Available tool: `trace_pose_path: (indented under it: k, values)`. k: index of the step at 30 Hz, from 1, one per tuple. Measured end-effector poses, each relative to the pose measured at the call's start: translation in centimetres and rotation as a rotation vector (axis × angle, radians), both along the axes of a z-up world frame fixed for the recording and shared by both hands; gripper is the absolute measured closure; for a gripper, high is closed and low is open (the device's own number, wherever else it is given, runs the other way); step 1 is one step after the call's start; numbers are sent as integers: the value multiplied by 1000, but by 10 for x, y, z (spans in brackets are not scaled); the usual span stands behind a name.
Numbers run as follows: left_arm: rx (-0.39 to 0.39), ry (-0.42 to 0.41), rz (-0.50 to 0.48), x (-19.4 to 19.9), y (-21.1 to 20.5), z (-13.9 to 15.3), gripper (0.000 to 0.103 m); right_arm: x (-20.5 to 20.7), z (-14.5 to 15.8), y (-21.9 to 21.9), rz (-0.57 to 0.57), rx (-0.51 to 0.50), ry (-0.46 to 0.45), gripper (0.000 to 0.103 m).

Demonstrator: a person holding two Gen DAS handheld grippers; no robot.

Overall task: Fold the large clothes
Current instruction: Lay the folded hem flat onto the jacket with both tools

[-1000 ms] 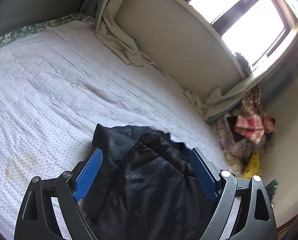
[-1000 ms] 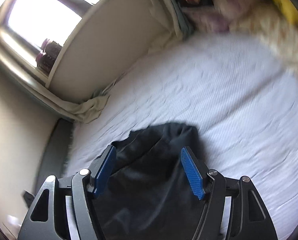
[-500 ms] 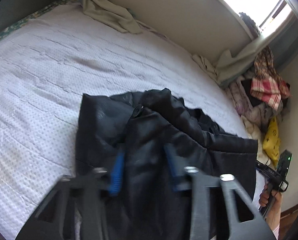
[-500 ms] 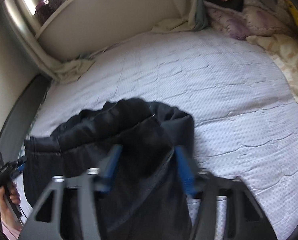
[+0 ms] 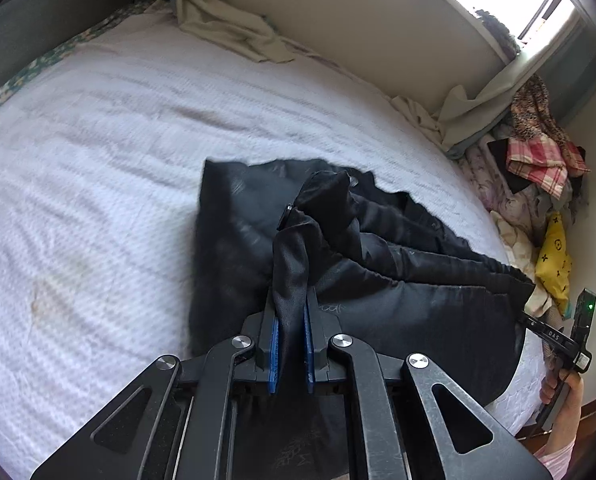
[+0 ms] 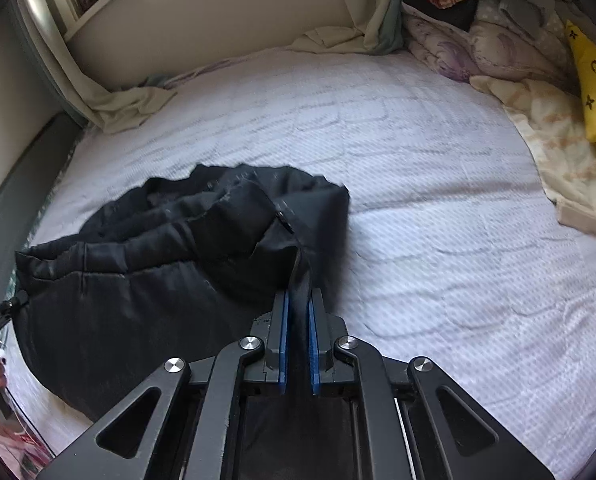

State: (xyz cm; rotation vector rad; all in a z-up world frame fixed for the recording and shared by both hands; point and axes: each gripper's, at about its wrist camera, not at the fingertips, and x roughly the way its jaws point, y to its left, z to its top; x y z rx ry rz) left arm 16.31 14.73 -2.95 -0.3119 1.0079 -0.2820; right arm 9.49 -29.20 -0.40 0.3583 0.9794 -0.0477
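The wide bed with its white quilted cover point(image 5: 130, 128) gives a broad flat surface, and the black padded jacket of shiny quilted fabric point(image 5: 377, 280) lies bunched on the near part of it, one end spread flat, the other rucked into ridges. At the bed's far corner sits a heap of mixed clothes and bedding point(image 5: 537, 168) (well apart from the jacket, so no snag there).

The left gripper point(image 5: 290, 316) has its blue pads closed tight on a pinched-up fold of the jacket near a dark snap; the right gripper point(image 6: 298, 308) is likewise clamped on a fold at the jacket's other side, near a zip end.

To do this step well, I judge both holds should rise together and draw apart until the cloth between them is taut, then carry the edge over in one level sweep. The fabric looks slippery, so the pinch should stay deep. Uneven lifting would likely leave the ridges trapped inside.
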Motion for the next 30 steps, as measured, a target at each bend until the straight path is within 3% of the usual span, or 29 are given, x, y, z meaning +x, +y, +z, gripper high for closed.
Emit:
trace_pose_path:
  k: [6, 11, 17, 22, 26, 30]
  values:
    - [55, 83, 19, -2, 2, -30, 92, -4, -35, -1, -14, -3, 78, 101]
    - [93, 88, 12, -2, -6, -40, 91, -2, -47, 8, -1, -45, 79, 101]
    - [162, 68, -13, -4, -22, -40, 91, -1, -67, 19, 0, -134, 155, 101]
    - [190, 72, -24, 7, -39, -48, 89, -4, -88, 17, 1, -134, 210, 103]
    - [179, 66, 11, 7, -31, -31, 81, -11, -69, -10, -116, -29, 198, 103]
    - [185, -46, 88, -4, -21, 7, 62, -24, -20, -13, -156, -103, 47, 97]
